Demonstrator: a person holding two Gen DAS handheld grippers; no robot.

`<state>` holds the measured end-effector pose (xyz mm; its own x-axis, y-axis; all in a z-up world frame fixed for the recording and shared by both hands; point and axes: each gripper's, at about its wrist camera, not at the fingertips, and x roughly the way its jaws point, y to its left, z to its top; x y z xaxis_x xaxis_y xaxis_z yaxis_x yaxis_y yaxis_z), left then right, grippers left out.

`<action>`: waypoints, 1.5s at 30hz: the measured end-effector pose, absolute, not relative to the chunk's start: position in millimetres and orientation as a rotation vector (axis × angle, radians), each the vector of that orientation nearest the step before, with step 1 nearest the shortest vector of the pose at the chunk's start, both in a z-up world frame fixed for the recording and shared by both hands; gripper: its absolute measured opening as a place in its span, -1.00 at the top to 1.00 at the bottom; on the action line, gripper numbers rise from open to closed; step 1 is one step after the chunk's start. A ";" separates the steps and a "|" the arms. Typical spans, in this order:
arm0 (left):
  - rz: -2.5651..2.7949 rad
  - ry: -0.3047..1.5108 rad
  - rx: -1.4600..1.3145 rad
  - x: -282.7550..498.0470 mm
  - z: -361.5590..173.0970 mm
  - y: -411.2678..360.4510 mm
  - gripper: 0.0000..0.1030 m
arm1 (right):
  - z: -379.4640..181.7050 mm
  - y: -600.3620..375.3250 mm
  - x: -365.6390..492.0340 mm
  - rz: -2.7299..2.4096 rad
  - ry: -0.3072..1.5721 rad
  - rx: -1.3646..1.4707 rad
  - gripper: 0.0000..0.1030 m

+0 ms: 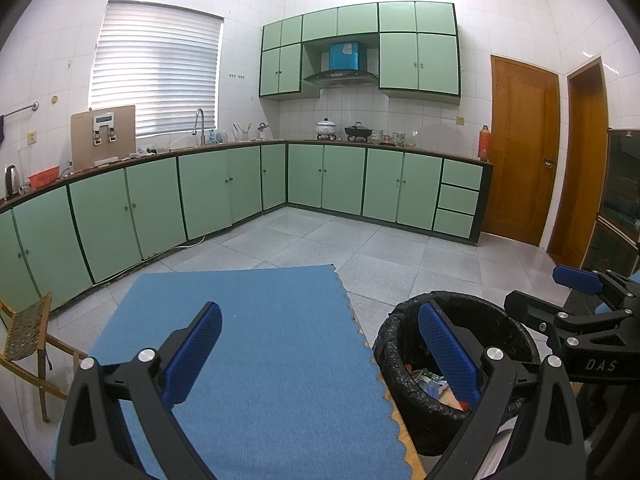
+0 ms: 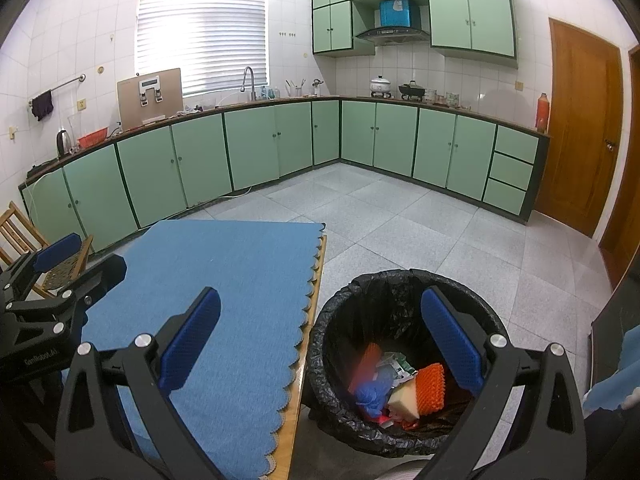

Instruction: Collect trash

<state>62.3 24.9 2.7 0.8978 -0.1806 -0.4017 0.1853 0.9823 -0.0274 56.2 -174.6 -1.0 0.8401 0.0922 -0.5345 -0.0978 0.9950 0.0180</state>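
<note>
A round bin lined with a black bag (image 2: 404, 280) stands on the floor right of the table; it also shows in the left wrist view (image 1: 460, 300). Inside lie several pieces of trash: an orange ridged piece (image 2: 430, 386), a blue crumpled piece (image 2: 372, 394), a pale sponge (image 2: 404, 398) and a blurred red-orange piece (image 2: 364, 364). My right gripper (image 2: 320, 344) is open and empty, above the table edge and bin. My left gripper (image 1: 320, 354) is open and empty over the blue cloth (image 1: 256, 344). The right gripper shows in the left wrist view (image 1: 580, 284).
The blue scalloped cloth (image 2: 224, 280) covers a wooden table (image 2: 298, 400). A wooden chair (image 1: 28, 332) stands left of it. Green cabinets (image 1: 224, 188) line the far walls, a wooden door (image 1: 520, 152) at right, grey tiled floor (image 2: 420, 224) between.
</note>
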 end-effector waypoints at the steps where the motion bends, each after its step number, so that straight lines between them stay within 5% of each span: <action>1: -0.189 0.415 0.012 62.3 2.6 24.7 -0.88 | -0.9 -174.7 56.4 0.101 0.565 -0.010 -0.89; 45: -0.184 0.432 0.007 63.5 1.5 22.7 -0.88 | -1.8 -178.2 58.8 0.105 0.572 -0.010 -0.89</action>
<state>63.5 22.7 1.5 0.8919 -0.1754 -0.4168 0.1783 0.9834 -0.0323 58.8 -178.2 -1.8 0.8357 0.0965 -0.5407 -0.1018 0.9946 0.0202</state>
